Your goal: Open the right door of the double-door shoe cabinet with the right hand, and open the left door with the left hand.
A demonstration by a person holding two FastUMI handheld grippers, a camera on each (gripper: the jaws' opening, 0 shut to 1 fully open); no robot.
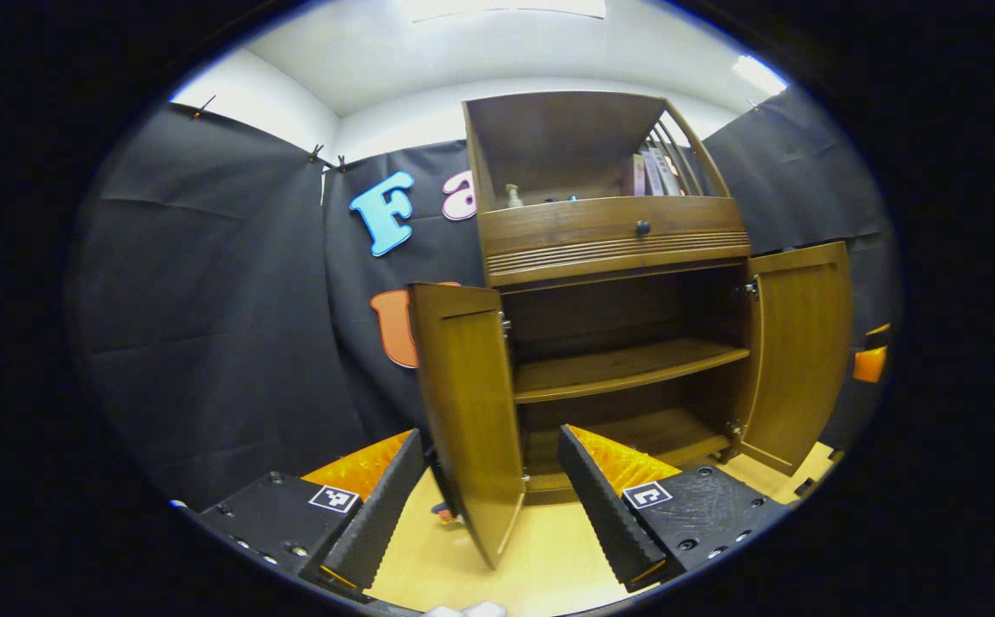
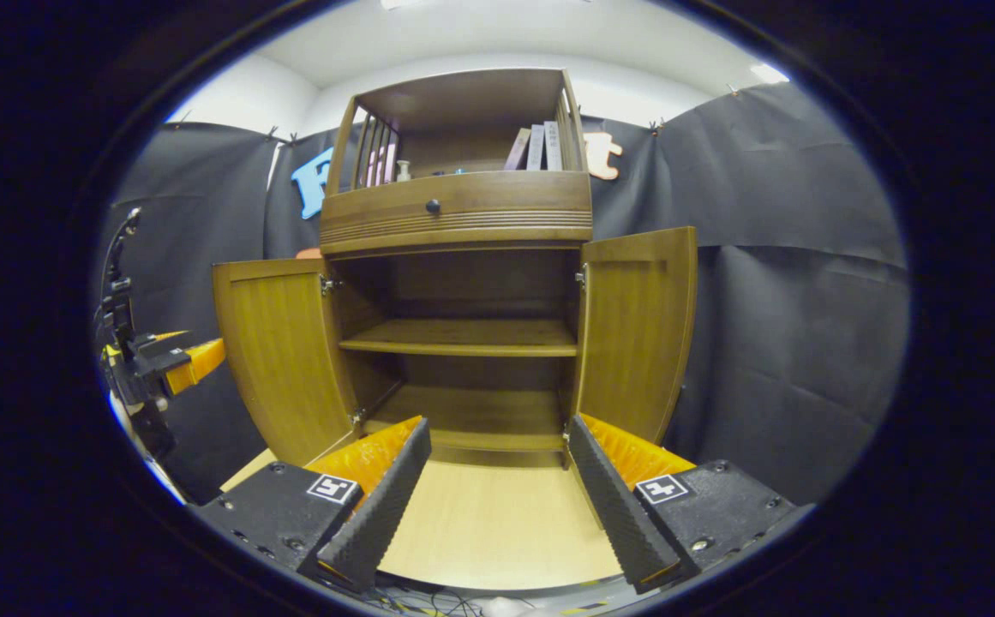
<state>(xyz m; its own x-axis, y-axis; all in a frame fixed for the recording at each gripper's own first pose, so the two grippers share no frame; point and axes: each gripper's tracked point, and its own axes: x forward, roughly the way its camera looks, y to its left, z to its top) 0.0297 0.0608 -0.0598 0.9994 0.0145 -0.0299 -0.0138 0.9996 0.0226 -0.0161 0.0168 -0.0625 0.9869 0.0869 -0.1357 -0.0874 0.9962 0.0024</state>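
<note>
Ahead of the gripper the booth is walled in black cloth [image 2: 788,283] – creased, clipped up along its top edge, and hung on both sides. Above the cloth runs a white wall [image 2: 634,86], meeting a pale ceiling [image 1: 428,43] where bright light panels [image 1: 758,75] glow overhead. Below and just ahead of the gripper lies a light wooden floor [image 2: 488,523] – smooth, evenly lit, reaching back to the foot of the cloth. At the very bottom of the right gripper view a few dark cables [image 2: 428,602] trail.
</note>
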